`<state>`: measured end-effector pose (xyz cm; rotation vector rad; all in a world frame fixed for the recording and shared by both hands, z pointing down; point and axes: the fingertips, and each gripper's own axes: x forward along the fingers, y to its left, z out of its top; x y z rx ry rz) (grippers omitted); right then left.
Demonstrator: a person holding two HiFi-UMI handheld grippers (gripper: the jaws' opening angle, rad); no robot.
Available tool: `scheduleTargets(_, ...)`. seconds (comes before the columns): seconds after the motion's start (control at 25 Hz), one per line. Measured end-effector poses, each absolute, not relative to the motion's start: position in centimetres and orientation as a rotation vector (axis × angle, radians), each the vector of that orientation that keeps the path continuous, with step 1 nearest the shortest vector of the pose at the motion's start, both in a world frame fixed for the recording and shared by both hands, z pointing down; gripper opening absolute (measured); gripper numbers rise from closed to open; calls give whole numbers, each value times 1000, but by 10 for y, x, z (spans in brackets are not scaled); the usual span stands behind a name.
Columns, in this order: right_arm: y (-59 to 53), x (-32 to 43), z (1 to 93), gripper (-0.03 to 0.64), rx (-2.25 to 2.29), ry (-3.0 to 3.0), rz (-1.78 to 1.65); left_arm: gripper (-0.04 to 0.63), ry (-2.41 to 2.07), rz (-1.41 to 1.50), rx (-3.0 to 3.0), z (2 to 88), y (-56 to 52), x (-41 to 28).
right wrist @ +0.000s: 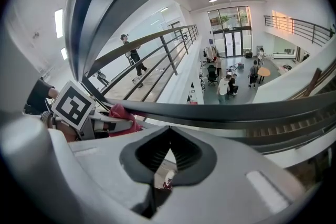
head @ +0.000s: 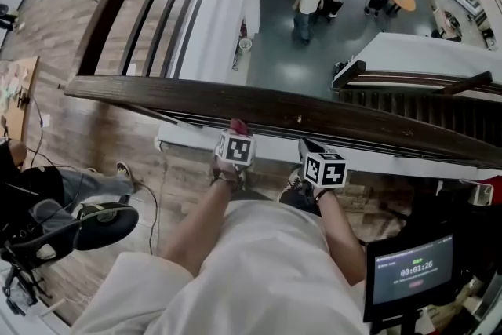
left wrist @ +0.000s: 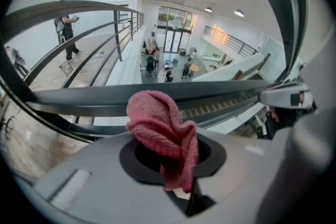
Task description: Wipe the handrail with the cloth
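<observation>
The pink cloth (left wrist: 161, 131) is bunched and pinched between the closed jaws of the left gripper (left wrist: 169, 159), with its top sticking out past the tips. In the head view it sits at the near edge of the dark wooden handrail (head: 329, 118), at 12 o'clock from the gripper's marker cube. Whether it touches the wood cannot be told. At 3 o'clock, just beside, the right gripper (right wrist: 168, 157) points at the same rail, its jaws pressed together at the tips and holding nothing. People (head: 314, 0) stand on a lower floor at 1 o'clock. A screen (head: 412, 271) glows at 5 o'clock.
</observation>
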<state>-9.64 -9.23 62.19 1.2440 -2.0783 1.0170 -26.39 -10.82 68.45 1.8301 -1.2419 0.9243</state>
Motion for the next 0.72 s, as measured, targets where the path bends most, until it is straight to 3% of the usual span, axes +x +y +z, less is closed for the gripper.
scheduleTargets(0.12,-91,-90,624,3,1237,-2086,1020,84,-1216,877,1841,690,-109,-249)
scheduleTargets(0.28,-87,-74,627,3,1227,-2096,1031,84,-1282,1043,1731,684,-92,-261)
scheduleTargets(0.52,-88,-58,633,3,1184,-2111,1047,84,-1196,911,1852,695,-99,-198)
scheduleTargets(0.72,-84,-45,634,3,1111,-2137,1030,84,-1311,1019,1721,685,-87,-207)
